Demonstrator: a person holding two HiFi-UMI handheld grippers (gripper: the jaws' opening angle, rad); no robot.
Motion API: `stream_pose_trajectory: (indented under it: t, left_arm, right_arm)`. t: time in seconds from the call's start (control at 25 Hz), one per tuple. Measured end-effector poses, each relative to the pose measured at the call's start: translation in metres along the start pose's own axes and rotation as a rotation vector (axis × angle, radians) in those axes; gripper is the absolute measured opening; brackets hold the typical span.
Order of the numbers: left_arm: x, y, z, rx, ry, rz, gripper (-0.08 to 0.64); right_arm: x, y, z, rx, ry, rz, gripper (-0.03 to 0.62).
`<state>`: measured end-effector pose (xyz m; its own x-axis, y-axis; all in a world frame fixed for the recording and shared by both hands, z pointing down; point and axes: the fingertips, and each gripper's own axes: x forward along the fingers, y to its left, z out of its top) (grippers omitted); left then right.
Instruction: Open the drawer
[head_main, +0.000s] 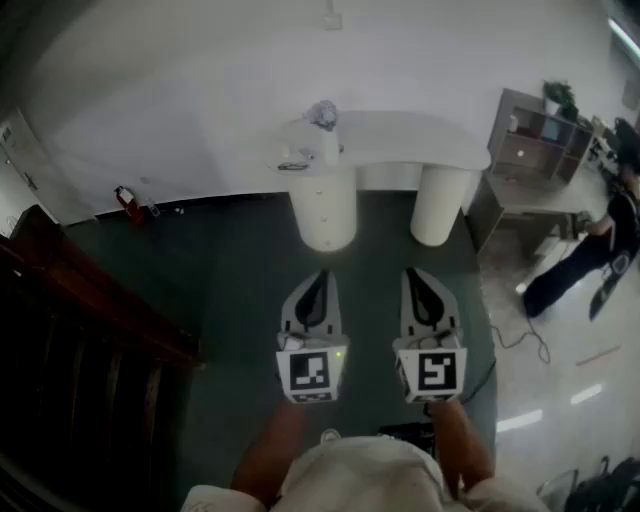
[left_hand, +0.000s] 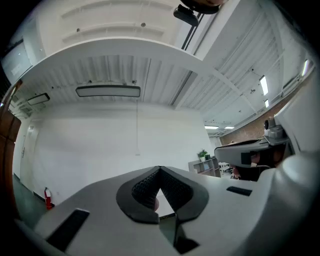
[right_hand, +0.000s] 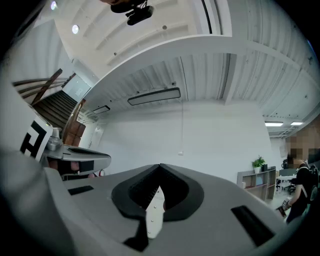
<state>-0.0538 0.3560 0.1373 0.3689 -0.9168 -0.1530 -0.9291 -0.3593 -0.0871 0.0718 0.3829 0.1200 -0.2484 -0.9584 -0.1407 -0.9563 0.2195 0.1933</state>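
With my left gripper (head_main: 320, 282) and right gripper (head_main: 422, 282) both closed on nothing and the white desk's (head_main: 410, 140) drawer pedestal (head_main: 322, 212) well ahead, I should step close, open one gripper's jaws, square up to the drawer front, then pull straight back.

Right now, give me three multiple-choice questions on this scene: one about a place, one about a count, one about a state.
1. Where is the fire extinguisher? A on the floor, left of the desk; B on the desk; C on a shelf.
2. How many round pedestals carry the desk? A one; B two; C four.
3. The left gripper is: A wide open; B shut on a handle; C shut, empty.
Answers: A, it stands on the dark floor; B, two show under the top; C, its jaws meet with nothing between.
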Motion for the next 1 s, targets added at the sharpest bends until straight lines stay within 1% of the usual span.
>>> stream_pose_trajectory:
  t: [0.32, 0.52, 0.68, 0.88, 1.0]
  left_arm:
    - [-0.003, -0.021, 0.005, 0.004, -0.011, 0.001, -0.003]
    - [-0.006, -0.043, 0.006, 0.009, 0.001, 0.01, -0.003]
    - [-0.006, -0.06, 0.004, 0.004, 0.012, 0.023, -0.003]
    - [-0.003, -0.085, 0.001, -0.002, 0.022, 0.041, -0.003]
    - [-0.002, -0.093, -0.002, -0.004, 0.027, 0.051, -0.003]
  right_arm:
    - [-0.013, -0.013, -0.004, 0.013, 0.005, 0.002, 0.003]
    - [-0.025, -0.03, -0.005, 0.042, -0.016, -0.001, 0.005]
    - [-0.034, -0.043, -0.011, 0.049, -0.016, 0.014, 0.005]
    - [-0.045, -0.066, -0.024, 0.081, 0.002, 0.024, 0.005]
    - [-0.047, -0.076, -0.03, 0.077, 0.0, 0.035, 0.005]
